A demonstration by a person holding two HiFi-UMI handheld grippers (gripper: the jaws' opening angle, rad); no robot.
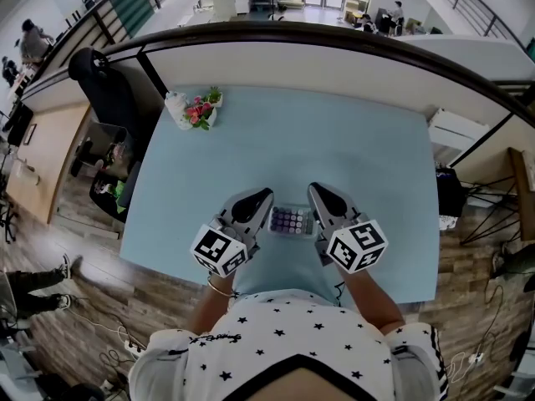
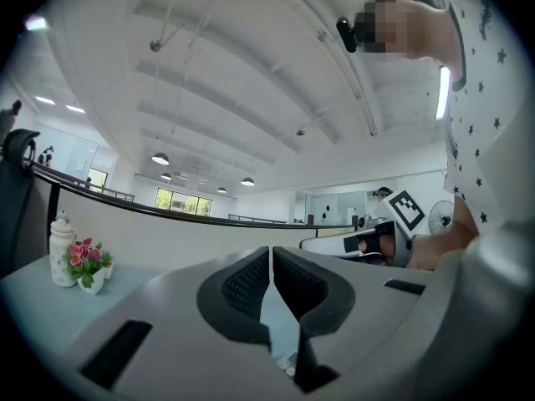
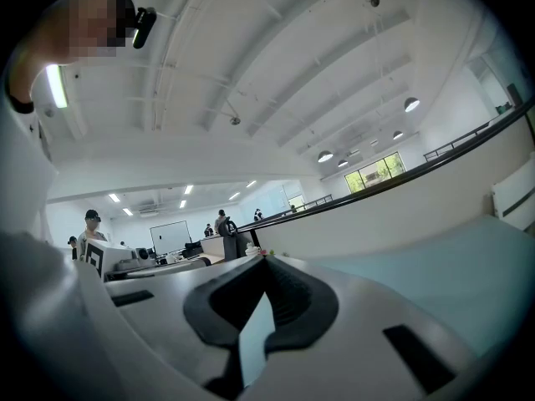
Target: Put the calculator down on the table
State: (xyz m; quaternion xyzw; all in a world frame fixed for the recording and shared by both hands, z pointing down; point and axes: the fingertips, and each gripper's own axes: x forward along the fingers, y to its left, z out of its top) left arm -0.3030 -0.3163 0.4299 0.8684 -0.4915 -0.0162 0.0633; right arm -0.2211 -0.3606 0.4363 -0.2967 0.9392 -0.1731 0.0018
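Calculator (image 1: 291,221): in head view, lay flat on the pale blue table (image 1: 368,157), between left gripper (image 1: 266,197) and right gripper (image 1: 316,192), just beside both, with a flower pot (image 1: 196,111) near the far left corner. Left gripper view: showed jaws pressed together, nothing gripped. Right gripper view: likewise showed jaws closed tight, empty.

Open-plan office, black swivel chair (image 1: 102,90) left of the light-blue table (image 1: 359,149), people (image 1: 391,15) at desks beyond it.

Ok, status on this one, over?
Left gripper shut, right gripper shut, nothing between either's jaws. Calculator between them at the table near edge. Flower pot far corner, out of the way.
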